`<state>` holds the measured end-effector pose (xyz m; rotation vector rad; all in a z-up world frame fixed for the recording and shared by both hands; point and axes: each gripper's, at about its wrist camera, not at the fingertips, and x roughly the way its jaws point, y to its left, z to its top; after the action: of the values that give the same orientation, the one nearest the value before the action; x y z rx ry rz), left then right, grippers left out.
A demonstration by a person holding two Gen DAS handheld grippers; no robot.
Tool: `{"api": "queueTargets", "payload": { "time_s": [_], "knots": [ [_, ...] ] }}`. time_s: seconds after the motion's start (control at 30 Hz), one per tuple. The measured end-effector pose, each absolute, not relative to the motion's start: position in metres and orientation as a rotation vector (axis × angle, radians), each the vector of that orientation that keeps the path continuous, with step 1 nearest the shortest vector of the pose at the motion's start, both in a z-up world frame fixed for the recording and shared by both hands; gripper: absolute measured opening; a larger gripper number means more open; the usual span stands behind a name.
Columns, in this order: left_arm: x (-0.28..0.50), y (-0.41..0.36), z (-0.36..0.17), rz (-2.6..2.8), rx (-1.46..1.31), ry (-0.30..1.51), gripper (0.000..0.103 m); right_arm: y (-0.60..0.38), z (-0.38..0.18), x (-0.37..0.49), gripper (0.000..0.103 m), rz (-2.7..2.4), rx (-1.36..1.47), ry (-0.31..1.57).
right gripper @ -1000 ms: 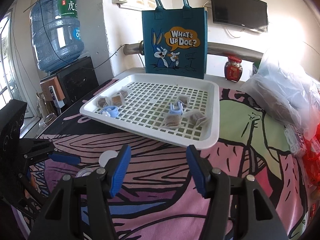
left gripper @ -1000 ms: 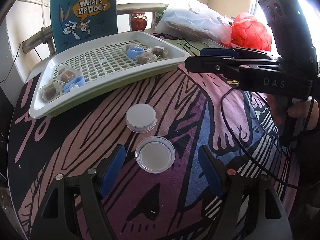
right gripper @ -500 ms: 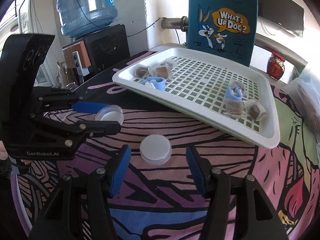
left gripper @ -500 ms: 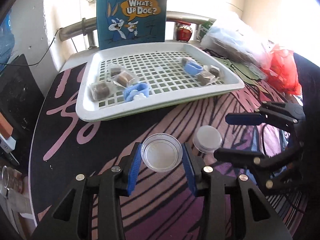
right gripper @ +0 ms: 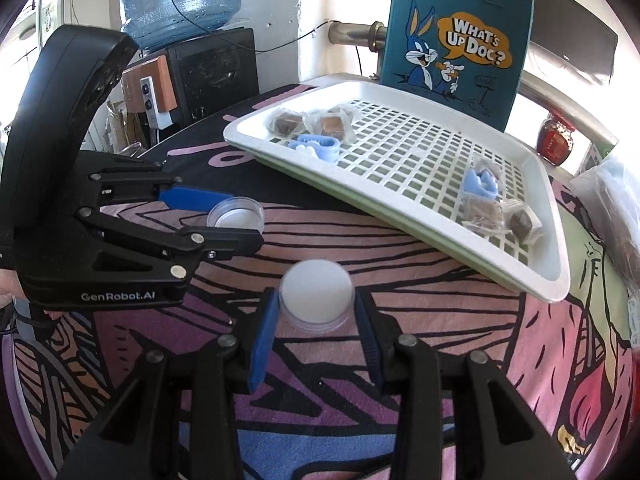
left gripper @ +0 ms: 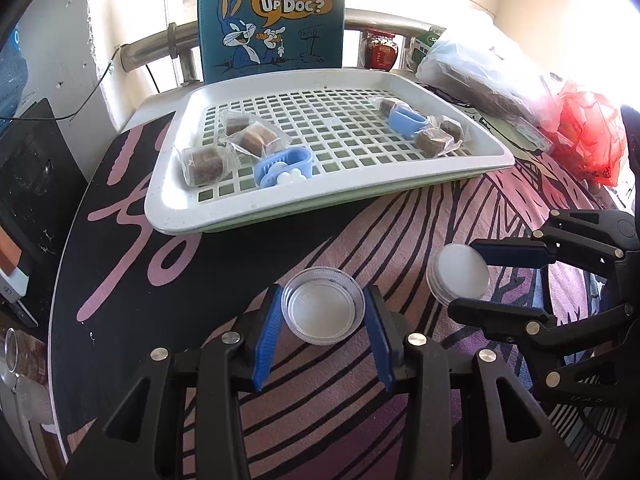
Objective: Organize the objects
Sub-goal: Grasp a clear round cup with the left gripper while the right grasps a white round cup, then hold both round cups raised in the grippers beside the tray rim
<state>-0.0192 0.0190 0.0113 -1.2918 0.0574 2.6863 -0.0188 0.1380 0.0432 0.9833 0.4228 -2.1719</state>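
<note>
Both tools have closed in since a second ago — the left hand-held gripper (left gripper: 322,312) now clamps the clear dish (left gripper: 323,310) between its blue fingers; the right hand-held gripper (right gripper: 316,302) pinches the white lid (right gripper: 317,295) just above the patterned counter (right gripper: 460,380); the white tray (left gripper: 256,208) lies beyond both.

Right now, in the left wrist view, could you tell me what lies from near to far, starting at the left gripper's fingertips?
Left gripper → clear round dish held between its fingers → white perforated tray with wrapped brown cubes and blue clips → teal Bugs Bunny tote bag.
</note>
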Motion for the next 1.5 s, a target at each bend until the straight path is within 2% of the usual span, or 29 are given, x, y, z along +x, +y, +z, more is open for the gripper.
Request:
{"api": "queueTargets", "payload": {
  "time_s": [0.13, 0.27, 0.77, 1.0, 1.17, 1.5],
  "knots": [
    [-0.020, 0.021, 0.010, 2.687, -1.296, 0.084, 0.041, 0.149, 0.039, -0.025, 0.038, -2.203, 1.045, 0.401],
    [-0.019, 0.026, 0.009, 2.674, -1.296, 0.117, 0.048, 0.151, 0.039, -0.028, 0.038, -2.210, 1.057, 0.388],
    [-0.019, 0.026, 0.009, 2.675, -1.294, 0.122, 0.049, 0.152, 0.038, -0.029, 0.038, -2.207, 1.057, 0.383],
    [-0.018, 0.025, 0.010, 2.676, -1.291, 0.111, 0.048, 0.152, 0.038, -0.029, 0.038, -2.207, 1.056, 0.382],
    [-0.018, 0.022, 0.010, 2.689, -1.288, 0.091, 0.039, 0.152, 0.038, -0.028, 0.038, -2.210, 1.052, 0.386],
    [-0.018, 0.021, 0.012, 2.670, -1.272, 0.066, 0.039, 0.157, 0.044, -0.024, 0.038, -2.229, 1.009, 0.336]
  ]
}}
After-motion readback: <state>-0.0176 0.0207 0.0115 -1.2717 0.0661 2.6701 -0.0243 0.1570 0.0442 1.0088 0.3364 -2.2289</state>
